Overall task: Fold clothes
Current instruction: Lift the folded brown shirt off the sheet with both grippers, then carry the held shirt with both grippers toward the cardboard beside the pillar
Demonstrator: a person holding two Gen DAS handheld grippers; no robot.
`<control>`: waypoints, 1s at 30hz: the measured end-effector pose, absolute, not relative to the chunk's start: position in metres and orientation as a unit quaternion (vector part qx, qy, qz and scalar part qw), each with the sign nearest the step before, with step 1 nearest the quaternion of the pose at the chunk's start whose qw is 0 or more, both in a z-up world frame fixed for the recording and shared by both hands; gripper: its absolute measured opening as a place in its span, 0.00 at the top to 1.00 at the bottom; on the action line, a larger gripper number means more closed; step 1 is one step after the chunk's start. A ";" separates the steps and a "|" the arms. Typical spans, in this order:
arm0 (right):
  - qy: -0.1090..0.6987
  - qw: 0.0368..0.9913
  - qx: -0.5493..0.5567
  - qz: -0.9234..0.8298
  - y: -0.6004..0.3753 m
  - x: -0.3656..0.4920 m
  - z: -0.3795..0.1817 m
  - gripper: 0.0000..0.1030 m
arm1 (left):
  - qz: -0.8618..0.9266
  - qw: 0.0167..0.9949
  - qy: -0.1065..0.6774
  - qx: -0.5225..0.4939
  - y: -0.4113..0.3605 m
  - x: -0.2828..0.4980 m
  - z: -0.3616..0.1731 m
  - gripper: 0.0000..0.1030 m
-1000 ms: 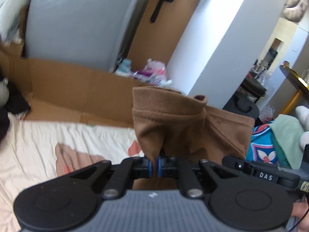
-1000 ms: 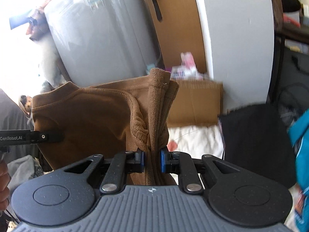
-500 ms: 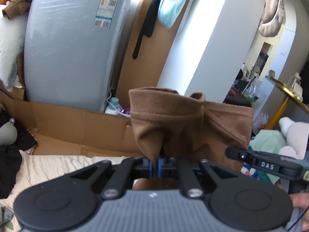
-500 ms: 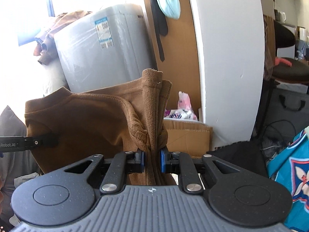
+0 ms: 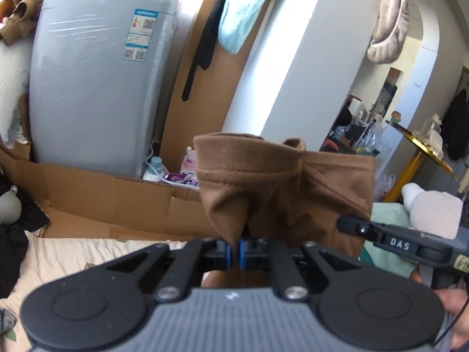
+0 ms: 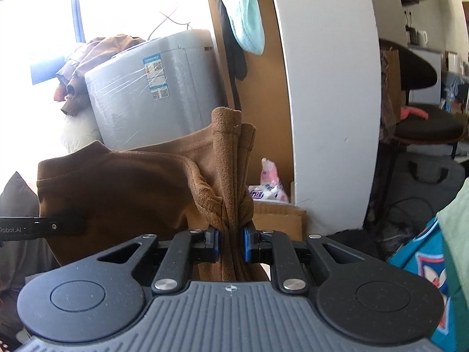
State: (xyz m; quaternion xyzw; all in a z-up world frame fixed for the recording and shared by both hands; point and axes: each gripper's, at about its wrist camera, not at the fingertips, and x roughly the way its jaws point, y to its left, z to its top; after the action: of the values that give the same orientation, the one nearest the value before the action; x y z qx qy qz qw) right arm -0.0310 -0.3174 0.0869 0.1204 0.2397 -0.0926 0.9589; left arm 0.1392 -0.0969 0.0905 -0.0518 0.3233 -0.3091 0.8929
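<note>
A brown garment (image 5: 281,187) hangs stretched between both grippers, held up in the air above the bed. My left gripper (image 5: 234,253) is shut on a thin pinch of its hem edge. My right gripper (image 6: 231,243) is shut on a thick bunched fold of the same brown garment (image 6: 123,193). In the left wrist view the right gripper's finger (image 5: 390,239) reaches into the cloth from the right. The left gripper's finger (image 6: 44,224) shows at the left edge of the right wrist view. The lower part of the garment is hidden behind the gripper bodies.
A grey washing machine (image 5: 96,94) stands behind a cardboard box (image 5: 96,202). A cream bedsheet (image 5: 73,261) lies below at the left. A white pillar (image 6: 331,102) rises ahead. Turquoise patterned cloth (image 6: 422,267) lies at the right, a plush toy (image 5: 431,208) beside it, dark clothes (image 5: 14,234) at the left.
Both grippers have risen with the brown garment: the bedsheet has dropped low in view, and the washing machine's top and the clothes hanging above have come into sight. Both grips are unchanged.
</note>
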 end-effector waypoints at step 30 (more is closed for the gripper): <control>0.221 0.940 0.115 -0.233 -0.434 -0.060 -0.008 0.86 | -0.373 0.870 0.323 0.004 -0.286 0.151 -0.009 0.94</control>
State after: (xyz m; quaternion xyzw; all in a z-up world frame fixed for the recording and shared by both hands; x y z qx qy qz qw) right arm -0.0599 -0.4339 -0.0080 0.1148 0.2205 -0.2333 0.9401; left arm 0.1510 -0.2859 -0.0095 0.0043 0.3234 -0.3730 0.8696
